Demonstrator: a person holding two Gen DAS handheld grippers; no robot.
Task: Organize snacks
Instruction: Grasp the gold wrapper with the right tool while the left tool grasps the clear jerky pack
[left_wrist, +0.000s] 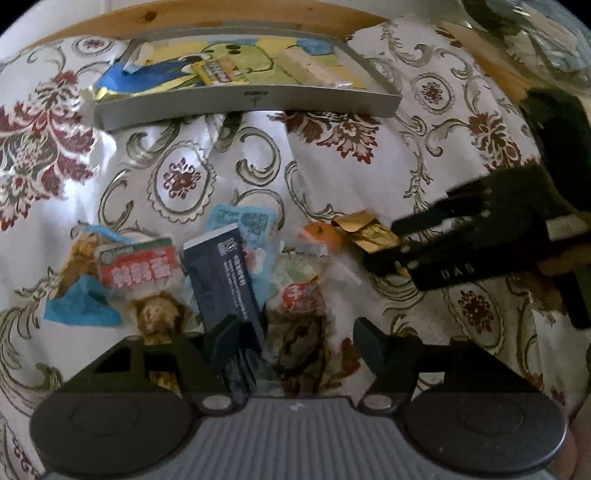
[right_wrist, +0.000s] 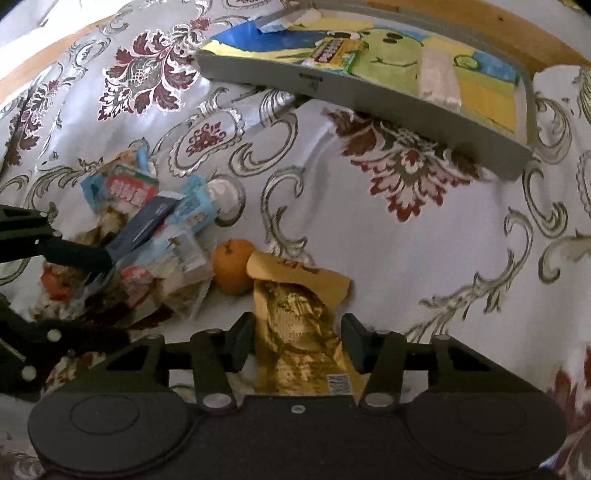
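Left wrist view: my left hand-held gripper (left_wrist: 299, 345) gapes wide, one finger touching a dark blue box (left_wrist: 221, 275). My right hand-held gripper (right_wrist: 297, 341) stands apart around a gold packet (right_wrist: 299, 332), beside an orange (right_wrist: 232, 266).

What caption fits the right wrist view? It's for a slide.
Right gripper, jaws open around a crinkled gold foil packet, beside a small round orange on the floral tablecloth.

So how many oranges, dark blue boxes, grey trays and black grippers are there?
orange: 1
dark blue box: 1
grey tray: 1
black grippers: 2, the left gripper and the right gripper
Total: 5
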